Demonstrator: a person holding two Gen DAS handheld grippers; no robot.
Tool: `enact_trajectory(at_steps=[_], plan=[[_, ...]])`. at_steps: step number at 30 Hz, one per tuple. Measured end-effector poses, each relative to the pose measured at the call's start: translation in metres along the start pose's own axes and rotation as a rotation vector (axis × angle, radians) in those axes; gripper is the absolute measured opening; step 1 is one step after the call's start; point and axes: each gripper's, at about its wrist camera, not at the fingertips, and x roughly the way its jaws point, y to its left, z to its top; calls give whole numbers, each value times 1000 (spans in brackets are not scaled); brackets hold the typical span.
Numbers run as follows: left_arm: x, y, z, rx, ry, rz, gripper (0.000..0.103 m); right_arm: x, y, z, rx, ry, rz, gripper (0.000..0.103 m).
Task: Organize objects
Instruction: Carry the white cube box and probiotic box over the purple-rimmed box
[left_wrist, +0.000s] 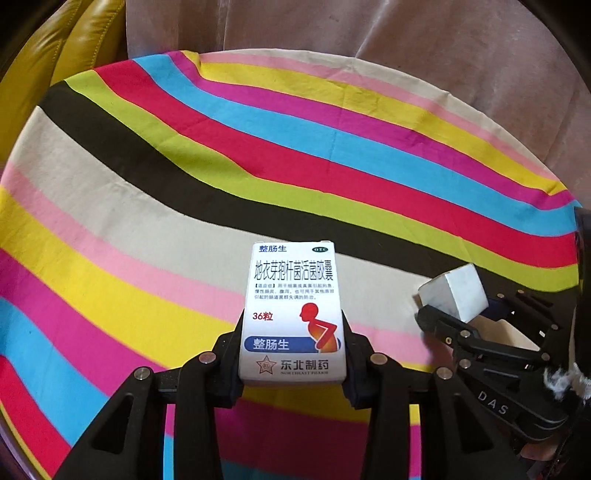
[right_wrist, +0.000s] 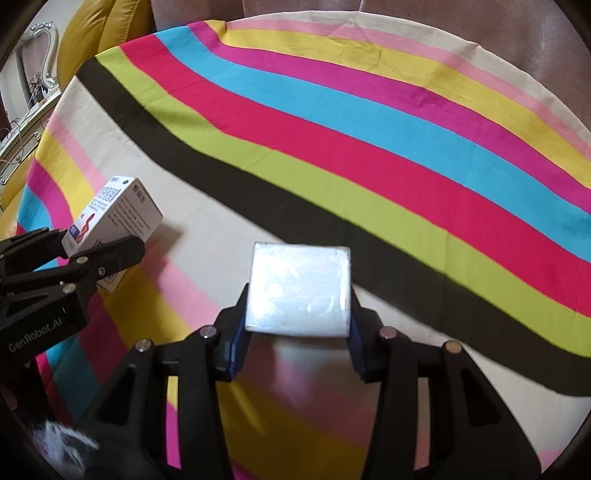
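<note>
Our left gripper (left_wrist: 293, 354): tilted downward, jaws clamped on the medicine box (left_wrist: 294, 312), lifted off the surface | our right gripper (right_wrist: 297, 328): tilted downward just beside it, jaws clamped on the white packet (right_wrist: 299, 291), also held aloft

Medicine box (left_wrist: 293, 314): smooth printed cardboard. Tissue pack (right_wrist: 299, 291): glossy plastic film. Tablecloth (left_wrist: 258, 155): matt woven cloth. Yellow chair (left_wrist: 55, 55), far left: glossy leather-like upholstery.
</note>
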Motion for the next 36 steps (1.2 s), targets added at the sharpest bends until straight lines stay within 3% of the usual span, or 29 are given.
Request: enact_trajectory(at_steps=[36], plan=[[-104, 1, -78, 13, -92, 5, 42, -115, 57, -48, -98, -129, -21, 49]])
